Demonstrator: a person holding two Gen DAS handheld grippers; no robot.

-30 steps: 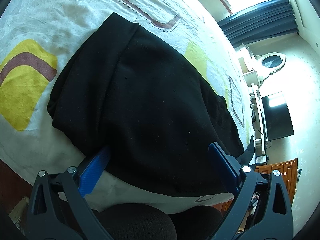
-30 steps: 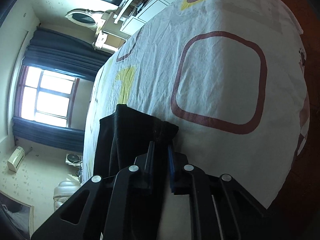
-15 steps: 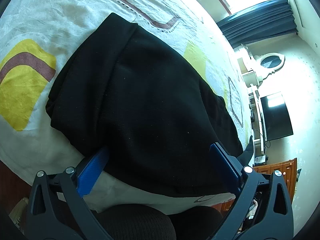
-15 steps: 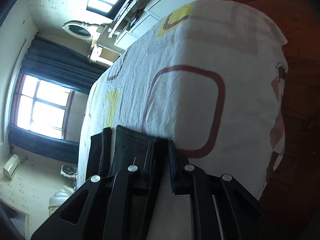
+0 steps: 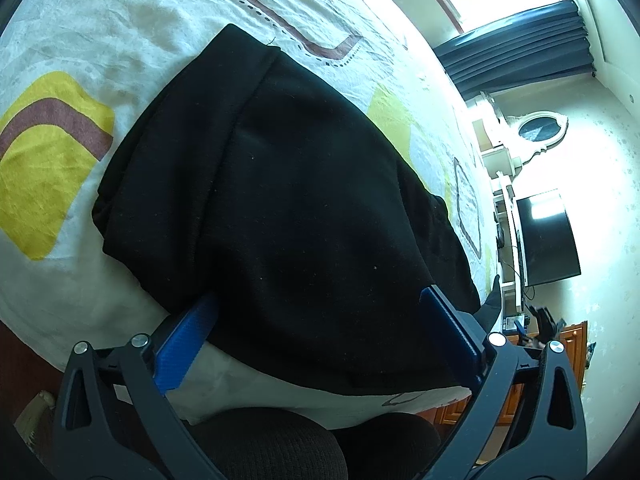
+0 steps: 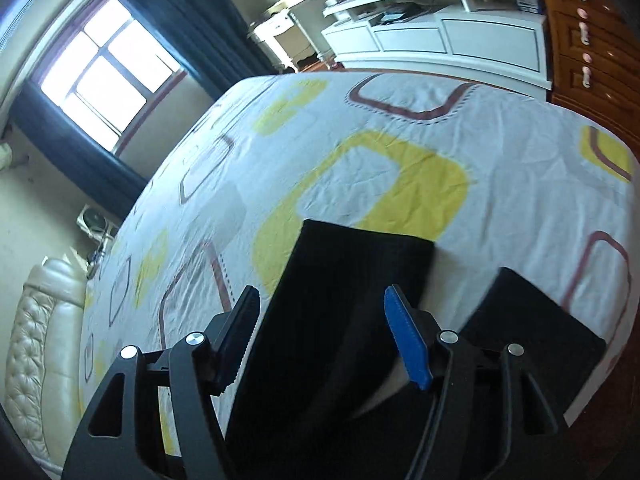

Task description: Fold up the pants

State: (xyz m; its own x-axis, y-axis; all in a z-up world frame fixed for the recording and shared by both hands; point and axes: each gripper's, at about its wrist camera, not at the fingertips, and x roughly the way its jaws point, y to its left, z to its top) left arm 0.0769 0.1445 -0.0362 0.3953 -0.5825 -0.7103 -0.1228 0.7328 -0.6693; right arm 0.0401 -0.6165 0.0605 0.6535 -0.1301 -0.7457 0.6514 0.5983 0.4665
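Note:
Black pants [image 5: 288, 208] lie folded on a bed with a white sheet patterned in yellow and brown shapes [image 5: 52, 152]. My left gripper [image 5: 316, 312] is open, its blue fingers [image 5: 188, 332] spread wide at the near edge of the pants, holding nothing. In the right wrist view the pants [image 6: 340, 300] show as a long black leg running away from me, with a second black part [image 6: 532, 332] to the right. My right gripper [image 6: 320, 316] is open above that leg, jaws apart and empty.
A padded cream headboard [image 6: 36, 344] is at the left. A white cabinet [image 6: 440, 40] and wooden drawers [image 6: 588, 36] stand beyond the bed's foot. A dark screen [image 5: 548, 236], a window with dark curtains [image 6: 100, 68], and my dark knees [image 5: 272, 444] by the bed edge.
My right gripper opened and let go of the pants' edge, and its view swung up and across the bed. The left gripper stayed open and barely moved.

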